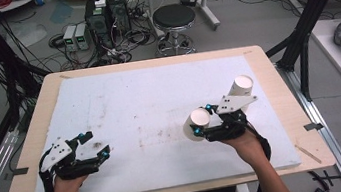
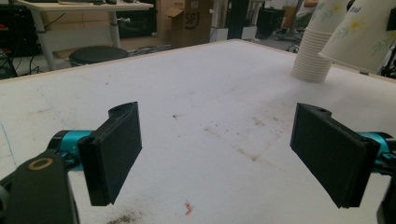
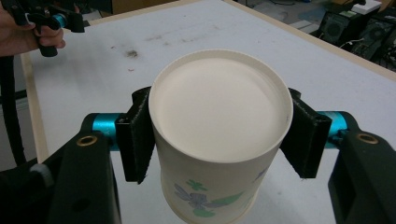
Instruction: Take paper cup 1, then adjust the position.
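Note:
My right gripper [image 1: 202, 120] is shut on a white paper cup [image 1: 196, 122] with a flower print, held bottom-up at the right of the white board [image 1: 134, 106]. In the right gripper view both pads press the cup [image 3: 219, 112] from either side, its base toward the camera, and the gripper [image 3: 220, 140] holds it above the board. Just behind it a stack of paper cups [image 1: 240, 88] stands upside down. My left gripper [image 1: 95, 144] rests open near the front left with nothing between its fingers. From the left gripper [image 2: 219, 154] I see the stack [image 2: 313, 51] and the held cup [image 2: 364, 35] at top right.
The white board lies on a wooden table [image 1: 279, 96] and has faint stains at its middle. A black stool [image 1: 173, 17], computer cases [image 1: 106, 14] and cables stand on the floor beyond the far edge. A black frame post [image 1: 309, 21] rises at the right.

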Motion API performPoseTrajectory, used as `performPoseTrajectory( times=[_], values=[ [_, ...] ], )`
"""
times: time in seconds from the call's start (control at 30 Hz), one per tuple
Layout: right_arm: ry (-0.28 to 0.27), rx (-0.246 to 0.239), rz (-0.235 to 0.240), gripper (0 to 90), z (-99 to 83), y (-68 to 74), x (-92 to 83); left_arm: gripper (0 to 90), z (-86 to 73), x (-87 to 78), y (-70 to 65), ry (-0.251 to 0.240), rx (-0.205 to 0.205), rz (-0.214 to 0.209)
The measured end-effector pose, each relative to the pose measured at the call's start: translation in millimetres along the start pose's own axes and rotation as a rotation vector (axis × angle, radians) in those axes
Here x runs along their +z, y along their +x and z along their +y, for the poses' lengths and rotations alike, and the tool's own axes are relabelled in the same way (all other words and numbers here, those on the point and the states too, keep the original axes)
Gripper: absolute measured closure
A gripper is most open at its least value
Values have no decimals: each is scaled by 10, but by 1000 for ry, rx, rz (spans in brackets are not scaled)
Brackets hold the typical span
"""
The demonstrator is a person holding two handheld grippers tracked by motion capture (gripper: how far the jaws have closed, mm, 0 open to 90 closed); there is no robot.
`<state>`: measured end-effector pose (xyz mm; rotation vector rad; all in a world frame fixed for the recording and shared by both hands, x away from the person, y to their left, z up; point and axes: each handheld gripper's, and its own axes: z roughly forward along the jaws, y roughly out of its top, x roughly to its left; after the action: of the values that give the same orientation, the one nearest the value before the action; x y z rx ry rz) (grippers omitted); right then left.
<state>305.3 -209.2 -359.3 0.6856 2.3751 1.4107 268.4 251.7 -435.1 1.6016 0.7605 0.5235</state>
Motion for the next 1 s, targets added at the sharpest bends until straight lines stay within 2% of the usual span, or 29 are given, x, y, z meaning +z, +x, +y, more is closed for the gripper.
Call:
performPoseTrajectory(
  times=[0.23,0.4,0.5,0.63,0.7,0.77,0.9,0.97,1.0],
  values=[
    [4,-1,8,356,7,5,31,159,26,15,-27,-11,0,-12],
    [3,0,15,356,17,22,54,160,46,78,-63,-9,-3,-57],
    [7,-4,27,356,25,36,76,162,56,126,-93,3,12,-96],
    [4,-13,49,356,39,49,128,163,71,163,-125,5,15,-124],
    [5,-16,60,355,47,60,162,164,93,189,-144,-1,18,-147],
    [11,-12,70,354,56,72,182,164,124,216,-173,-5,39,-171],
    [13,-8,88,352,92,101,214,161,179,291,-230,-32,51,-259],
    [13,-13,94,352,114,119,235,160,202,330,-262,-26,56,-314],
    [15,-18,98,352,127,131,251,160,208,342,-274,-24,67,-313]
  ],
)
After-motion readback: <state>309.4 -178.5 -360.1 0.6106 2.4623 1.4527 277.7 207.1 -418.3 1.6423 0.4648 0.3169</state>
